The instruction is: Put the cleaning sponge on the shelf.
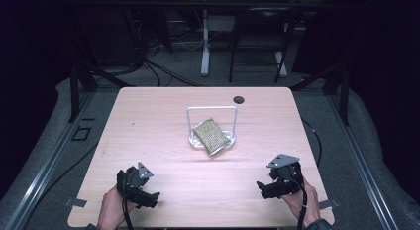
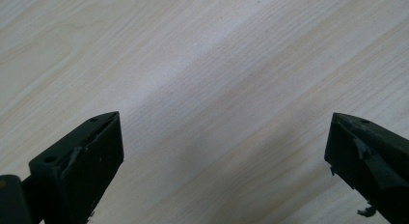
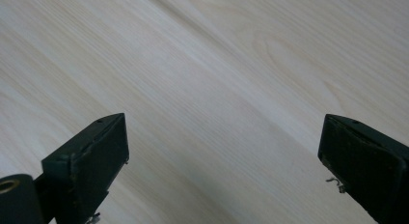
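Note:
A yellow-green scouring sponge [image 1: 212, 136] leans tilted in a white wire rack [image 1: 213, 108] at the middle of the wooden table [image 1: 148, 121]. My left gripper [image 1: 151, 198] rests low at the near left in a hand, its jaws wide apart over bare wood in the left gripper view [image 2: 224, 132]. My right gripper [image 1: 261, 188] sits at the near right in the other hand, pointing left. Its jaws also stand wide apart with nothing between them [image 3: 224, 132]. Both grippers are well short of the rack.
A small dark round grommet [image 1: 238, 99] lies near the table's far edge. Beyond the table stand the white legs of another desk [image 1: 205, 51] and floor cables. Metal rails run along the floor on both sides.

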Demonstrator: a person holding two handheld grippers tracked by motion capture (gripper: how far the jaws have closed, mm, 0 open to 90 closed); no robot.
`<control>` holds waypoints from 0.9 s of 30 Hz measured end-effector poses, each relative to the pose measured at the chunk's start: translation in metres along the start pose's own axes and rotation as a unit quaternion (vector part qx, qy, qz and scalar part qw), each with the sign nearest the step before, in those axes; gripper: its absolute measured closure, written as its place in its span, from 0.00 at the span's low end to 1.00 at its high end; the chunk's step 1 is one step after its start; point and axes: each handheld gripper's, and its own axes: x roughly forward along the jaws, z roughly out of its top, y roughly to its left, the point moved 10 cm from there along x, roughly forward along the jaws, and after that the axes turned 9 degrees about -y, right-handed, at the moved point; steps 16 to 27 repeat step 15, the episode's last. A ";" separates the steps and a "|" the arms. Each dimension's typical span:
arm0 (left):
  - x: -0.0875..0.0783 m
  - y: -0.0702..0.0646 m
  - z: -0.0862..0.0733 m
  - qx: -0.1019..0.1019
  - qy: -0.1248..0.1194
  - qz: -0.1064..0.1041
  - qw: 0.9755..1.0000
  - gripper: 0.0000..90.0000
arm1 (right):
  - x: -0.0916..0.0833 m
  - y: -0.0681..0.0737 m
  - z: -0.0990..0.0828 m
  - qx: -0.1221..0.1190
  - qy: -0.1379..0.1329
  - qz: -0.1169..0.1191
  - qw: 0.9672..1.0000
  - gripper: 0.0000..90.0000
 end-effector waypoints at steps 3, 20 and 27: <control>0.001 -0.001 0.001 0.001 0.001 -0.001 1.000 0.00 | -0.001 -0.006 -0.011 0.015 0.006 -0.003 1.000 0.04; 0.002 -0.002 0.002 0.002 0.000 -0.005 1.000 0.00 | 0.003 -0.013 -0.022 0.017 0.024 -0.013 0.999 0.05; 0.002 -0.002 0.002 0.002 0.000 -0.005 1.000 0.00 | 0.003 -0.013 -0.022 0.017 0.024 -0.013 0.999 0.05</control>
